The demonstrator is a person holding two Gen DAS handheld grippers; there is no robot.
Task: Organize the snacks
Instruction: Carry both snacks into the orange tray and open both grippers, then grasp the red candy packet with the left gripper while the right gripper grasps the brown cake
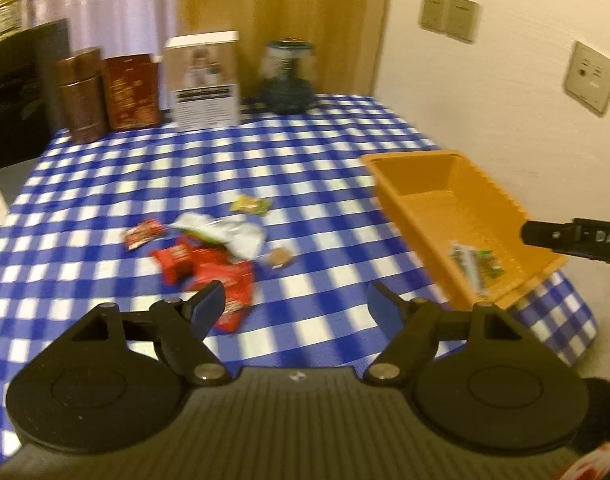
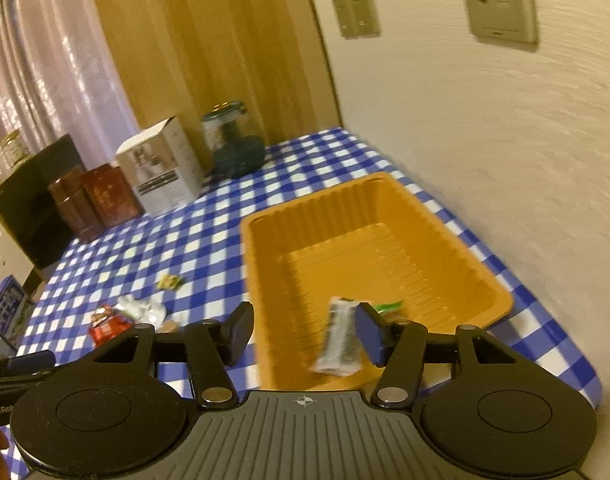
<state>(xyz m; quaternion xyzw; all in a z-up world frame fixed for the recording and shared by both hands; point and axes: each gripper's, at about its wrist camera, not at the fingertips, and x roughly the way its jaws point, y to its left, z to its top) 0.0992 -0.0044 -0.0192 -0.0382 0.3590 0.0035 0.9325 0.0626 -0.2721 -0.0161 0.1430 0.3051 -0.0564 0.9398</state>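
Both jaws stand spread wide with nothing between them: the left gripper [image 1: 295, 304] hangs over the near edge of the snack pile, and the right gripper [image 2: 303, 332] hangs over the near end of the orange tray [image 2: 265, 248].

Covering the tabletop is a blue-and-white checked cloth [image 1: 305, 152]. On its right side, near the wall, sits the orange tray [image 1: 389, 184], ribbed inside and lying lengthwise. At its near end lie a silvery long snack packet [image 2: 337, 340] and a small green-wrapped snack [image 2: 389, 306], just beside each other.

Along the far edge stand a white box [image 1: 203, 80], a dark red carton [image 1: 131, 92], a brown tin [image 1: 81, 96] and a glass jar with a dark lid [image 1: 289, 76].

Loose snacks lie left of the tray, toward the middle of the cloth: red packets [image 1: 209, 272] heaped together, a crumpled white wrapper [image 1: 229, 232] touching them, a small red-and-white packet [image 1: 143, 233] to the left, a round tan biscuit [image 1: 280, 258] to the right, and a yellow-green packet [image 1: 251, 205] farther off.
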